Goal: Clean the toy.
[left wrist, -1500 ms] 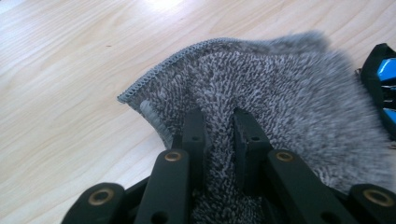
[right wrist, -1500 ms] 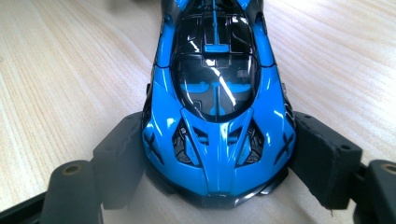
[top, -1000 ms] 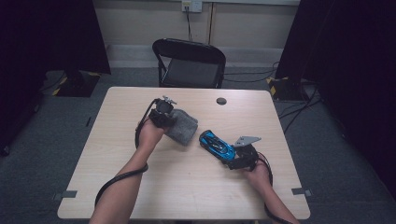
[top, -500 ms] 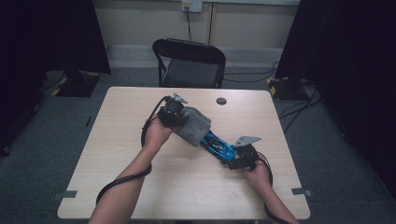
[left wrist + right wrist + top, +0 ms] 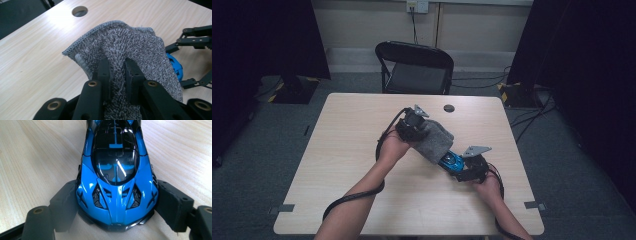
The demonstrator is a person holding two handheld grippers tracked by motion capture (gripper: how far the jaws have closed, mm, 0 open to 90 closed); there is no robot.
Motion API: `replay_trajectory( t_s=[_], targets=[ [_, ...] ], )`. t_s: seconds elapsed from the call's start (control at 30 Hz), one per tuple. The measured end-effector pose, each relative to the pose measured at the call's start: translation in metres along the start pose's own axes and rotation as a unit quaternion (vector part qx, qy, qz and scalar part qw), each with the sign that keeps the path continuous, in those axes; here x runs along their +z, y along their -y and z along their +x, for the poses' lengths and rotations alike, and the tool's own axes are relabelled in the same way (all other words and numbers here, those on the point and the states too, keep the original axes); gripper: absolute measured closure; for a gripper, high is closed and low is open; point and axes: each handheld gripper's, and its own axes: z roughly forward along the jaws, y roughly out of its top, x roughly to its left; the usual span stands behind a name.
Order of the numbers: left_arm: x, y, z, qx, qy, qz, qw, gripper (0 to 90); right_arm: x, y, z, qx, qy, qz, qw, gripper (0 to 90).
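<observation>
Grey cloth pinched in left tool, draped over blue toy car clamped in right tool.

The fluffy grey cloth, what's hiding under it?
Under the grey cloth sits a blue toy car. One end peeks out; the cloth covers the rest.

One bench. One grey cloth. One blue toy car. Two grippers: left, right. One black chair behind the bench. One round hole in the benchtop.
</observation>
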Motion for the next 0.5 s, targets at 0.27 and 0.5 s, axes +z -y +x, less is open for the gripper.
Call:
replay_trajectory(
  t_s=[0.27, 0.5],
  targets=[
    [0.016, -0.006, -0.025, 0.016, 0.028, 0.004, 0.9995, 77.2, 0.0, 0.0, 0.0, 0.0, 0.0, 0.0, 1.0, 24.0],
    [0.033, -0.007, -0.041, 0.029, 0.042, 0.018, 0.9986, 77.2, 0.0, 0.0, 0.0, 0.0, 0.0, 0.0, 1.0, 24.0]
  ],
)
